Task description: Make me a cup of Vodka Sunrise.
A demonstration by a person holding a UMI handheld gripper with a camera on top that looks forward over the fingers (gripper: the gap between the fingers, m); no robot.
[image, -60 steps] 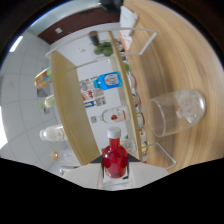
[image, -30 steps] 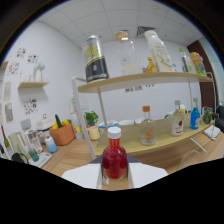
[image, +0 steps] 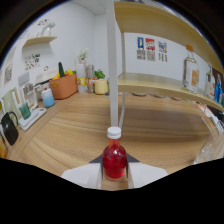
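A small round bottle of red liquid (image: 114,160) with a white cap stands upright between my gripper's (image: 114,176) pale fingers (image: 80,176), which press on its sides. It is carried above a wooden table (image: 150,135). Beyond it rises the white post of a wooden shelf (image: 170,85). On that shelf, off to the right, stands a clear bottle with a label (image: 190,67).
At the far left of the table stand an orange pot with plants (image: 63,86), a yellow pot (image: 101,86), a blue cup (image: 48,97) and a tray (image: 27,117). A black object (image: 9,127) sits nearer. Posters hang on the back wall.
The view has swung and levelled: the shelf with its bottles has slid off to the right and the table top now fills the view. The red bottle stays in the fingers.
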